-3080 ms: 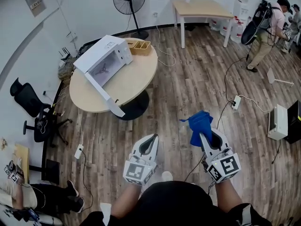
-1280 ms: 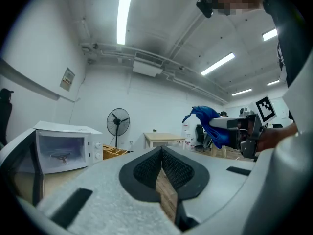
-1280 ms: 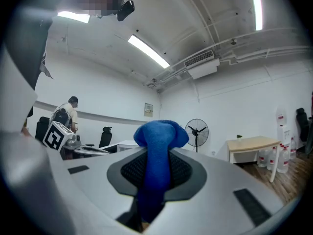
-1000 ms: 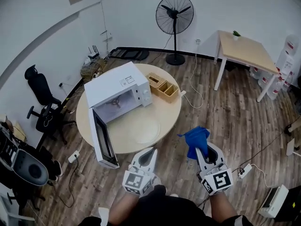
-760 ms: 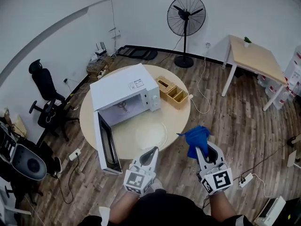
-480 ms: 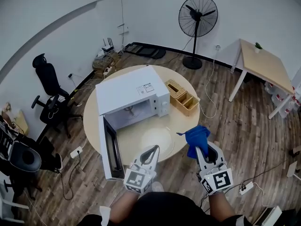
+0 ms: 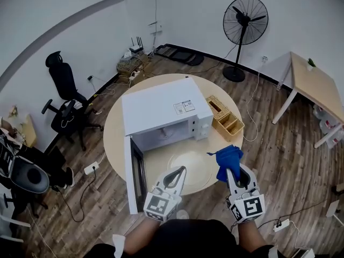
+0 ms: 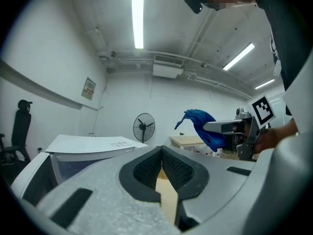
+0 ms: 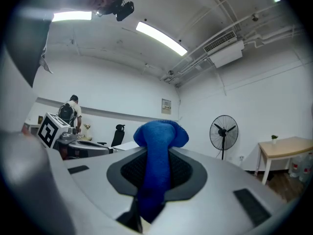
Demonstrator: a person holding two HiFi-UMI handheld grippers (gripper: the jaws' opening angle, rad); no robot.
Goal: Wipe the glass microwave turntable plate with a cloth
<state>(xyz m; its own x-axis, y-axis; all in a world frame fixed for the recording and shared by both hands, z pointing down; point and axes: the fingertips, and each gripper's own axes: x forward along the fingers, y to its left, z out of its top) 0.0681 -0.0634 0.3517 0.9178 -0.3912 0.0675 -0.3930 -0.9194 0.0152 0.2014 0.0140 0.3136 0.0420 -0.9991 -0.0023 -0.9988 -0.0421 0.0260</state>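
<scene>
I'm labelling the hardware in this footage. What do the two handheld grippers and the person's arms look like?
The left gripper and right gripper match: pale grey speckled shells tapering to a point, black textured pads inside, and a rear cube with black-and-white square markers. No cables show on them. The person wears a black top; the forearms are unsleeved.

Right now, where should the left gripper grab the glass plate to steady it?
Likely the near rim, approached from the near side of the table: the glass plate lies flat, so only its thin edge can be pinched, and the microwave blocks the far side.
</scene>
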